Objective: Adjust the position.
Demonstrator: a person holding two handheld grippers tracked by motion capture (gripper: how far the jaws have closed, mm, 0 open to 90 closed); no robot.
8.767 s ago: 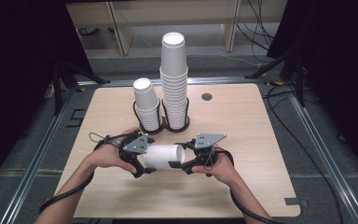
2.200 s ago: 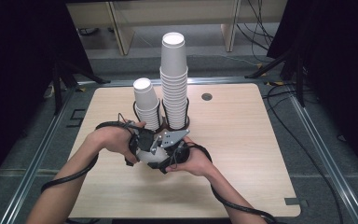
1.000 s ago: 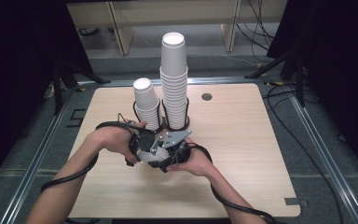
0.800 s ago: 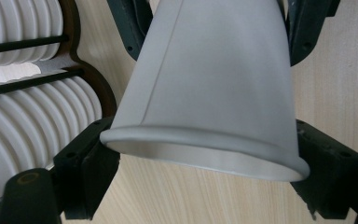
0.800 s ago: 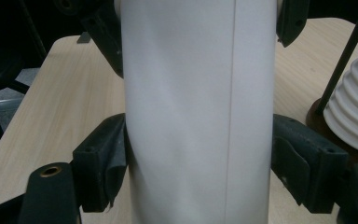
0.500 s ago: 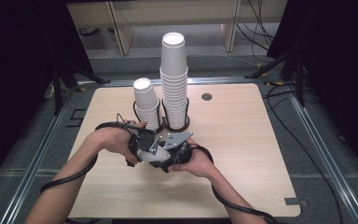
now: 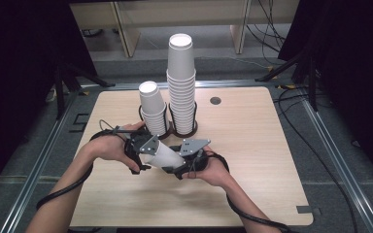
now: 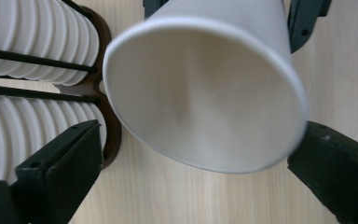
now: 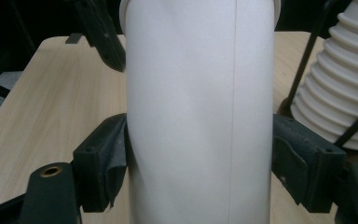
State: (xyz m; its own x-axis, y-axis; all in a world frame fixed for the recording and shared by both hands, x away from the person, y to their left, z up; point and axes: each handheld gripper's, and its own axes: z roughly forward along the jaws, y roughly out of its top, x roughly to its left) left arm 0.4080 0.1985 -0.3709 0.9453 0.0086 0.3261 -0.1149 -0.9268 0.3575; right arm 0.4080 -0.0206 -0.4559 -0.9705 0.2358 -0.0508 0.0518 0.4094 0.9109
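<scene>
Even overhead light is bathing the counter (image 7: 252,145) while the room's sides are sitting in darkness. Soft shadows are pooling under the hands. Up close, the paper cup (image 8: 205,88) is blurring at its rim, without glare.

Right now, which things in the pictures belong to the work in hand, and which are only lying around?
In the work:
- white paper cup, clamped by the right gripper
- left gripper, jaws just opened, apart from the cup's rim
- short cup stack and tall cup stack in their wire holders

Just there:
- dark round disc
- table
</scene>
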